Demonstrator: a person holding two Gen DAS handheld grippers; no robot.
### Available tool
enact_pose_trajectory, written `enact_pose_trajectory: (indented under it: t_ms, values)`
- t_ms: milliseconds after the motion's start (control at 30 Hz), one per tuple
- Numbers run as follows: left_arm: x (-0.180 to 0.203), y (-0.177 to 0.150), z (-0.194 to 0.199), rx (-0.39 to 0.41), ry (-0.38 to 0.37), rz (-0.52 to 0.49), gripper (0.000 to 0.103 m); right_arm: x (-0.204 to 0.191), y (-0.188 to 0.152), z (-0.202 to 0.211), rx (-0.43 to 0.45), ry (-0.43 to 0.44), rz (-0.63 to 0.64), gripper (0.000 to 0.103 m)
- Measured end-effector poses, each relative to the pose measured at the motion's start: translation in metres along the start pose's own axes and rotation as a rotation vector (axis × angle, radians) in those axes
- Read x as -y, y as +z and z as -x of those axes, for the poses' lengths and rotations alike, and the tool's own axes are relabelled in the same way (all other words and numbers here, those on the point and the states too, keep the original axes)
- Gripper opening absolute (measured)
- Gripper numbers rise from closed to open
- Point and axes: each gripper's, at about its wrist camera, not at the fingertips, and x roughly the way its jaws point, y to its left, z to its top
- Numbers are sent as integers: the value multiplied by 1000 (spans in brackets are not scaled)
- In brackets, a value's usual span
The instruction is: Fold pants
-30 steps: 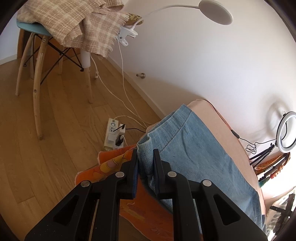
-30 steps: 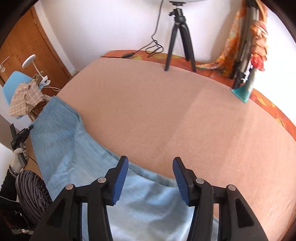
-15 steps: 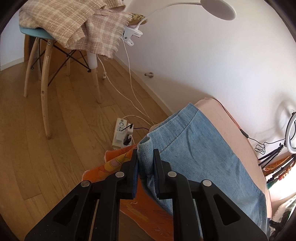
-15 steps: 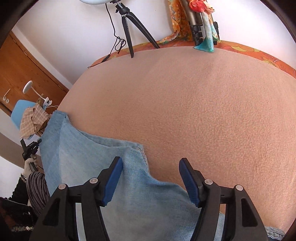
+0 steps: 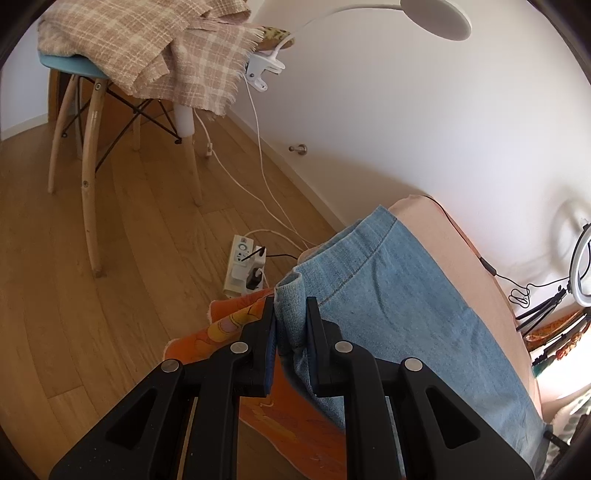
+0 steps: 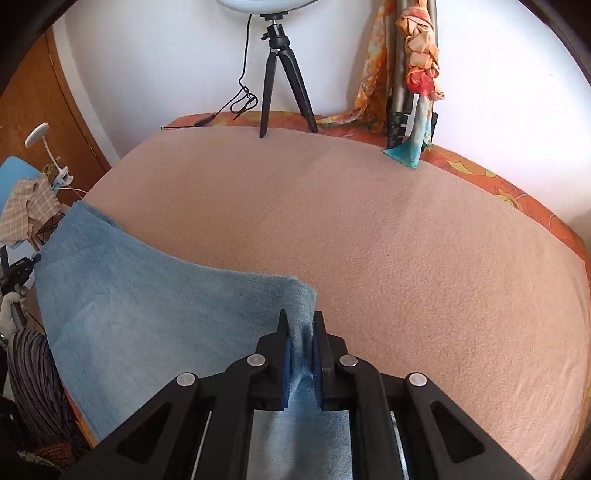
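The left gripper (image 5: 290, 317) has its jaws clenched on a corner of the light blue denim pants (image 5: 399, 306). The right gripper (image 6: 301, 332) is closing its jaws on another bunched edge. The pants lie spread across the bed's peach fleece blanket (image 6: 369, 229).

A plaid blanket (image 5: 147, 48) is seen draped over a blue-seated chair (image 5: 92, 122) with wooden legs, beside a white clip-on lamp (image 5: 436, 16) fastened at its edge. A white power strip (image 5: 243, 271) lies on the wooden floor (image 5: 55, 295), cords trailing towards the white wall (image 5: 424, 110). A pink blanket (image 6: 369, 240) is spread over an orange patterned sheet (image 6: 517, 192). At the far edge a black tripod (image 6: 280, 85) is stood, with knotted orange scarves (image 6: 421, 66) hung nearby.
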Motion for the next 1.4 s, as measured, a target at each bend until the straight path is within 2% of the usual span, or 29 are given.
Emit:
enact_pose_trajectory:
  t_ms: [67, 167, 200, 233, 267, 467, 633, 733, 900, 1033, 1200, 1300, 1400]
  values:
    - [-1, 0, 0, -3, -11, 8, 12, -10, -1, -17, -52, -37, 31, 7]
    - [-4, 2, 1, -6, -33, 38, 12, -6, 2, -23, -82, -34, -30, 14]
    - [-4, 3, 2, -6, -39, 44, 12, -6, 4, -18, -72, -43, -44, 21]
    - [-3, 3, 4, -3, -44, 41, 12, -7, 7, -11, -55, -44, -52, 34]
    - [-1, 4, 5, 2, -47, 34, 12, -9, 9, -2, -33, -46, -54, 40]
    - [8, 5, 9, 22, -43, -30, 12, -42, 25, 44, 53, -21, -37, 43]
    - [24, 4, 17, 59, -52, -117, 12, -90, 41, 58, 85, 33, 20, 43]
    - [42, 4, 26, 89, -96, -173, 12, -121, 53, 58, 94, 118, 31, 43]
    - [92, -15, 35, 81, -186, -356, 12, -184, 78, 38, 76, 266, 77, 43]
    - [125, -36, 36, 48, -259, -475, 12, -241, 101, 3, 35, 399, 74, 54]
    - [150, -66, 33, -24, -342, -570, 12, -316, 129, -64, -91, 588, 64, 65]
    - [157, -76, 37, -41, -392, -584, 12, -353, 139, -106, -182, 682, 13, 66]
    - [162, -82, 43, -51, -432, -585, 12, -383, 148, -139, -237, 728, -11, 66]
